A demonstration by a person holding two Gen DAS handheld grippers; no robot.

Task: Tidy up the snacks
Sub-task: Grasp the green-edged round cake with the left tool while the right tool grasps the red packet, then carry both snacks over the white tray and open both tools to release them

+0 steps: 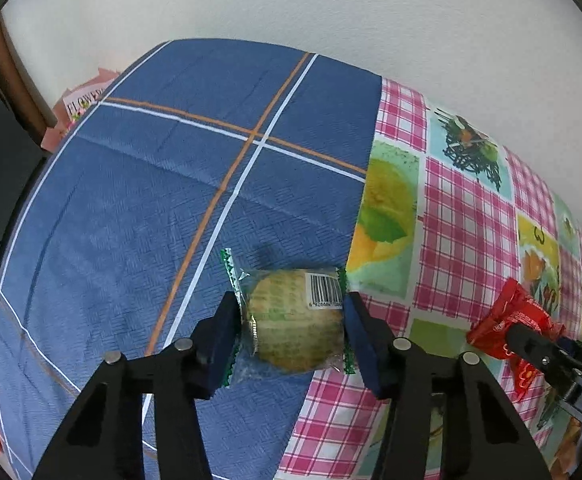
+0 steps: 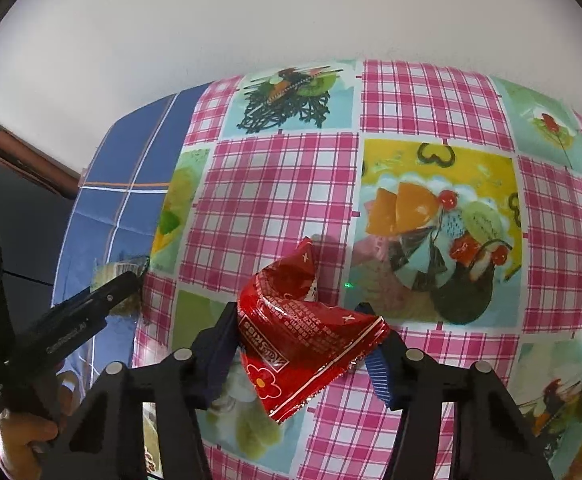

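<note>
Snacks sit gripped on the worktop: the left gripper [image 1: 291,320] jaws pinch a clear-wrapped green cake [image 1: 295,320] over the blue cloth [image 1: 151,200]; the right gripper [image 2: 303,340] jaws clamp a red packet [image 2: 303,332] over the pink checked cloth [image 2: 271,184].

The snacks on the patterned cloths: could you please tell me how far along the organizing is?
Done: nothing looks sorted yet; no container or grouped pile is visible. In hand: the left tool is closed on the round pastry in clear wrap, and the right tool on the red snack packet. Left: carrying both to wherever they belong, which these views do not show.
</note>
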